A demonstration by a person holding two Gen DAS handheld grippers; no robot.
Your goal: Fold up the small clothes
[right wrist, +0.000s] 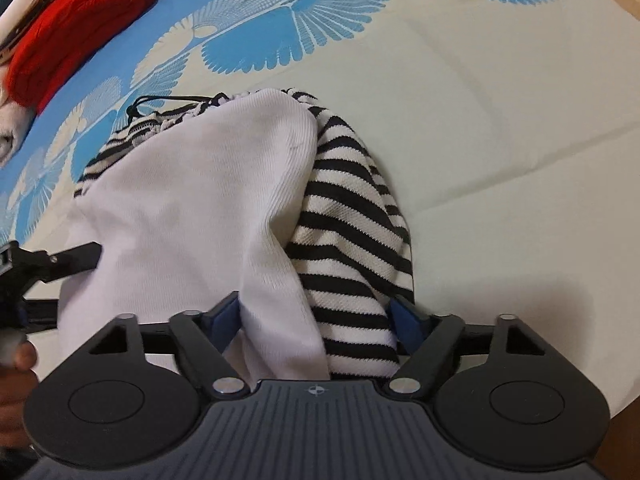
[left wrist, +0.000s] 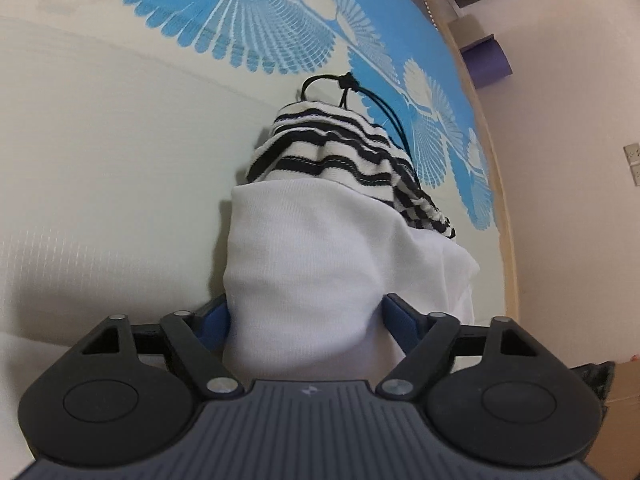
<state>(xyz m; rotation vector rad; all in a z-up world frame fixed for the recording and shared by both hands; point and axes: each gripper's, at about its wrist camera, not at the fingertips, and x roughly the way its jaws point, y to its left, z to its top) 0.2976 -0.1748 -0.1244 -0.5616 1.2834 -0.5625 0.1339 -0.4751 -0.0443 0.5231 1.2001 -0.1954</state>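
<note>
A small garment lies bunched on the bed sheet (left wrist: 100,160). Its outside is black-and-white striped (left wrist: 320,152) (right wrist: 352,240), and a white layer (left wrist: 320,260) (right wrist: 192,200) is folded over it. A black drawstring (left wrist: 348,84) (right wrist: 160,100) sticks out at the far end. My left gripper (left wrist: 306,308) stands open over the near end, with white cloth filling the gap between its blue pads. My right gripper (right wrist: 316,308) is open too, straddling white and striped cloth. One finger of the left gripper (right wrist: 76,254) touches the white layer's left edge in the right wrist view.
The sheet is cream with blue fan prints (right wrist: 260,40). Folded red cloth (right wrist: 80,28) and a white item (right wrist: 8,136) lie at the far left. The wooden bed edge (left wrist: 506,240), a purple object (left wrist: 486,62) and a wall are to the right. A hand (right wrist: 16,364) holds the left gripper.
</note>
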